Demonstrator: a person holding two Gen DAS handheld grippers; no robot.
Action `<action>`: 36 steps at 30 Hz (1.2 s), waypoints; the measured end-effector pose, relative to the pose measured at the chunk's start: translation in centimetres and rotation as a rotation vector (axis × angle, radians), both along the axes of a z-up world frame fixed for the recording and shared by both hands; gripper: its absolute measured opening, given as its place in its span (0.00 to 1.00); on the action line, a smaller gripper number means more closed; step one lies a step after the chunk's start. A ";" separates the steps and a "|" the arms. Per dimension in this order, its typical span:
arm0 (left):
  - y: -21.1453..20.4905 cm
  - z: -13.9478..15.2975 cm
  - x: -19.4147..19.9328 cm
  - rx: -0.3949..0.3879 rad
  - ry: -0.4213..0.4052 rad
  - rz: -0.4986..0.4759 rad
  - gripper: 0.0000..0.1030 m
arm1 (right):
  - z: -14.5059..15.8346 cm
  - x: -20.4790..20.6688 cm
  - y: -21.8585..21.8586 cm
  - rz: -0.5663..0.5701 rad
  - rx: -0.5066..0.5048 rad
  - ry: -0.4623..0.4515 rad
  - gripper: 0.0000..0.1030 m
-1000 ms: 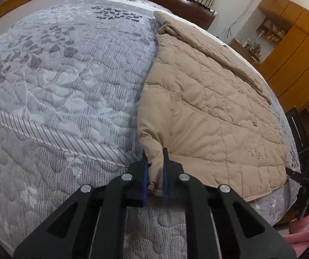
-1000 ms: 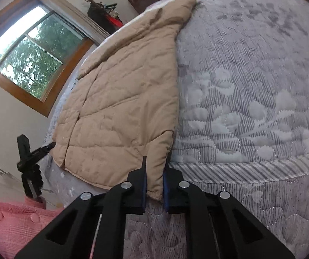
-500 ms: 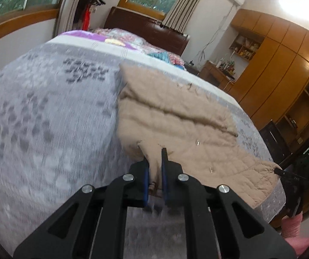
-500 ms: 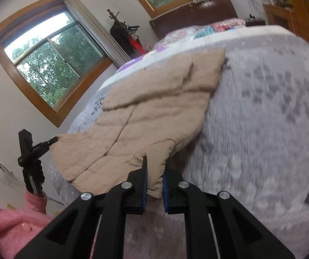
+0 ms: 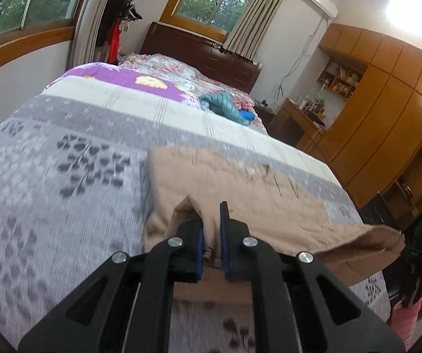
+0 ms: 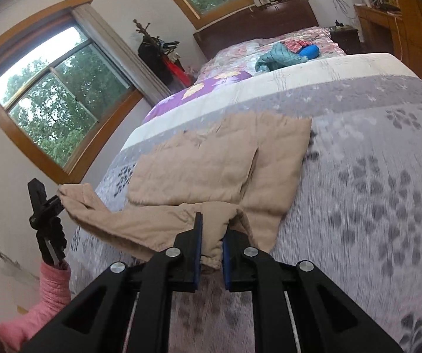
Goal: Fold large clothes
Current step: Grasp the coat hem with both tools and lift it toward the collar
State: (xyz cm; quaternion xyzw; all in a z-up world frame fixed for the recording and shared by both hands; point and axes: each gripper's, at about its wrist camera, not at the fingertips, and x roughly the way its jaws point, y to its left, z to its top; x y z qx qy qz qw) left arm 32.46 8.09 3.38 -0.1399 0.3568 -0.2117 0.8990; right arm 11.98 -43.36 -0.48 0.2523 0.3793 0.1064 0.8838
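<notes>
Grey bedspread (image 5: 63, 206) now bears a half-folded beige coat (image 6: 219, 164), hem raised by both clenched tongs (image 5: 211, 220) (image 6: 212, 229).

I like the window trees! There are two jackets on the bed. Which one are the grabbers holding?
The big tan jacket, pinched by both the left gripper and right gripper. The small teal jacket lies untouched near the headboard.

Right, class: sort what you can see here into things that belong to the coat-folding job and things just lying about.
Part of the job:
- beige quilted coat
- left gripper, clamped on one coat corner
- right gripper, clamped on the other corner
- grey patterned bedspread, the folding surface

Just lying about:
- teal padded jacket
- blue bundle
- purple floral quilt
- coat stand
</notes>
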 end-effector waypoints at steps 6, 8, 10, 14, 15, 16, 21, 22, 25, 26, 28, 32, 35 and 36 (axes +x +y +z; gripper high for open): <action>-2.0 -0.7 7.3 0.017 0.044 0.046 0.08 | -0.5 6.8 -2.5 -0.038 0.019 0.063 0.10; -2.5 -1.4 9.4 0.027 0.057 0.061 0.08 | -1.2 9.1 -3.4 -0.052 0.031 0.090 0.10; -3.0 -2.2 11.4 0.031 0.086 0.071 0.08 | -2.1 11.3 -4.1 -0.060 0.048 0.123 0.10; -4.3 -4.2 15.1 0.066 0.128 0.082 0.08 | -3.6 15.2 -4.9 -0.075 0.051 0.175 0.10; -4.7 -4.9 16.3 0.081 0.143 0.087 0.08 | -4.2 16.2 -5.2 -0.079 0.055 0.190 0.10; -4.8 -5.4 16.7 0.085 0.153 0.090 0.08 | -4.6 16.9 -5.4 -0.082 0.059 0.200 0.10; -5.2 -8.6 20.0 0.093 0.233 0.110 0.08 | -7.2 20.6 -6.4 -0.094 0.075 0.255 0.10; -5.1 -9.2 20.5 0.093 0.245 0.113 0.08 | -7.5 21.0 -6.6 -0.096 0.078 0.262 0.10; -5.2 -10.7 21.9 0.093 0.279 0.121 0.08 | -8.9 22.7 -7.1 -0.103 0.086 0.288 0.10; -5.3 -11.1 22.3 0.095 0.289 0.123 0.08 | -9.2 23.0 -7.1 -0.105 0.087 0.294 0.10; -5.3 -11.8 22.7 0.094 0.302 0.127 0.09 | -10.0 23.6 -7.1 -0.108 0.092 0.310 0.10; -5.3 -12.6 23.6 0.089 0.326 0.133 0.10 | -10.8 24.2 -7.3 -0.104 0.103 0.322 0.12; -5.1 -12.5 23.8 0.081 0.336 0.111 0.12 | -10.7 23.8 -7.6 -0.092 0.123 0.313 0.15; -4.9 -12.3 23.8 0.069 0.338 0.102 0.13 | -10.5 23.6 -7.8 -0.090 0.140 0.306 0.18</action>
